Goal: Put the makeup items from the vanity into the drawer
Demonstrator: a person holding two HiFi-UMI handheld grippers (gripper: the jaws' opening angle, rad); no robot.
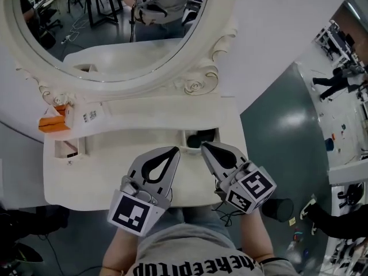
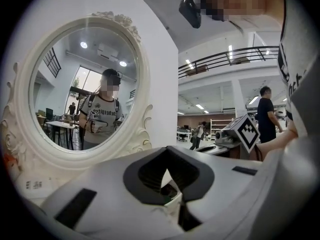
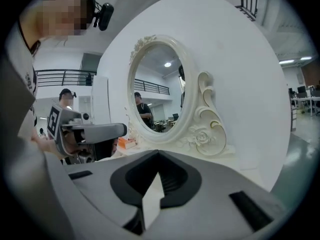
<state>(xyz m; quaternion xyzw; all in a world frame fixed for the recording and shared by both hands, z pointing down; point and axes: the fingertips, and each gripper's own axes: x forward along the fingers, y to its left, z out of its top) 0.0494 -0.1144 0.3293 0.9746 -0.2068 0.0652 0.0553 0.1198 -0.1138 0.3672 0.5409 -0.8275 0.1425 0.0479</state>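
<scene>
Vanity [image 1: 63,188] in white, backed by oval mirror [image 1: 109,33]. Over its front edge, left gripper [image 1: 175,150] and right gripper [image 1: 202,146], each pressed together at the tips, pinching nothing. Just beyond the right one, open drawer [image 1: 184,138] with dark item [image 1: 202,137] inside. Far left by the mirror frame, orange box [image 1: 50,123] beside white printed box [image 1: 77,118].
</scene>
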